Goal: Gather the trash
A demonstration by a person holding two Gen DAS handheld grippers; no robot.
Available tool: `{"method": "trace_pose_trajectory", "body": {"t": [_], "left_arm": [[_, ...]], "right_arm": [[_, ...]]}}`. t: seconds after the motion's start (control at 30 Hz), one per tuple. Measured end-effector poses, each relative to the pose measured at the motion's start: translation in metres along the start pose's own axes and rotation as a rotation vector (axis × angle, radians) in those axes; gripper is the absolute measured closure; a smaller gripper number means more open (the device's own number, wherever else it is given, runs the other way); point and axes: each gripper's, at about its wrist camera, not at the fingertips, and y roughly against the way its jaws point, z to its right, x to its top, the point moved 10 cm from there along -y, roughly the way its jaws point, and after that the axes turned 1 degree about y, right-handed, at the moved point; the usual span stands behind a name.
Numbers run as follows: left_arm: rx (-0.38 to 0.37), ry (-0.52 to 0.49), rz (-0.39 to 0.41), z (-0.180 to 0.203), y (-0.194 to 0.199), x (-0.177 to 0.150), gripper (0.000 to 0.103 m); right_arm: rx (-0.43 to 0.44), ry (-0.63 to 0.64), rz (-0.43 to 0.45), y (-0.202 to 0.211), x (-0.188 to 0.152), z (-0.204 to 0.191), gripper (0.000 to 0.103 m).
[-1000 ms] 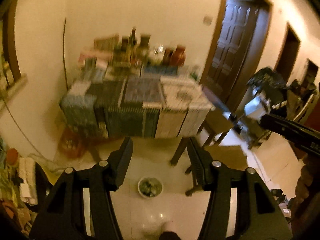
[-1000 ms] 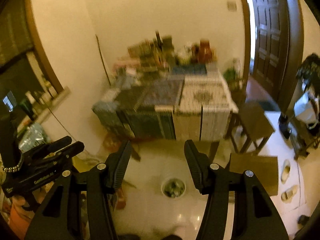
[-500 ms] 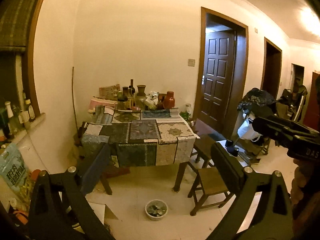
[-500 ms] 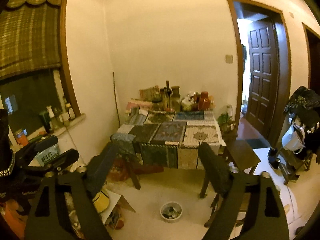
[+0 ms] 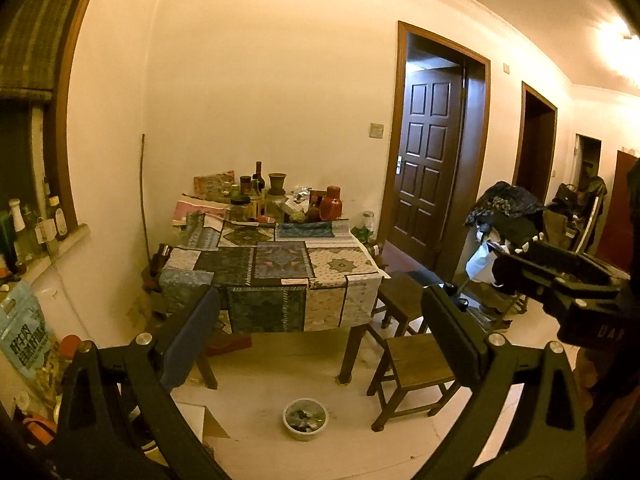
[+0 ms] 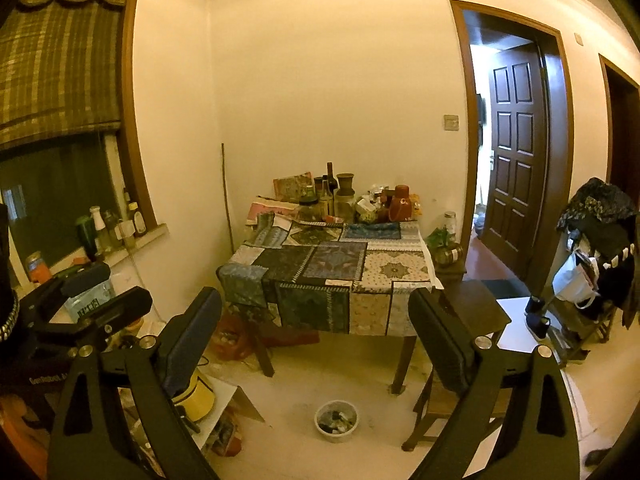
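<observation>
Found the trash as a heap of dark scraps inside a small white bowl [image 5: 305,419], set on the pale floor [image 5: 280,364] just in front of the worktop's near legs. Could not make out single pieces at that range. Noted a wooden stool [image 5: 420,364] just right of the bowl, and the worktop [image 5: 280,264] behind it under a patchwork cloth, with bottles and jars [image 5: 276,196] crowded along its far edge by the wall. Noted a dark door [image 5: 430,160] standing ajar further right.

Compared with a second before: then looked steeply down on the bowl from close by, both tools half closed and nothing visible between the pads. Now pulled up and back, with the whole room in sight and the bowl small and low in both views. Spread the left tool [image 5: 320,320] wide, released and empty; likewise the right tool [image 6: 314,320], gaping with nothing in it. Read this as a drop into the bowl just finished and a step back to look for the next piece, though saw no drop itself.

Placed the bowl [image 6: 336,421] well apart from both tools, below and ahead, roughly centred between the pads in each wrist view. Held the two tools side by side, each catching the other at the edge of its view.
</observation>
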Motion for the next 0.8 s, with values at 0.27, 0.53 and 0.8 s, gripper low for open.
{"method": "trace_pose_trajectory", "body": {"t": [0.27,0.53,0.8], "left_arm": [[-0.014,0.005,-0.002,0.0004,0.0004,-0.0001,0.002],[-0.012,0.008,-0.003,0.0002,-0.0013,0.0006,0.002],[-0.017,0.021,-0.012,-0.0071,-0.0067,-0.0012,0.002]], "right_arm": [[-0.017,0.01,-0.016,-0.0002,-0.0029,-0.0025,0.01],[-0.018,0.009,-0.028,-0.0018,-0.0021,-0.0041,0.01],[-0.013,0.008,-0.032,-0.0034,-0.0026,-0.0026,0.01]]}}
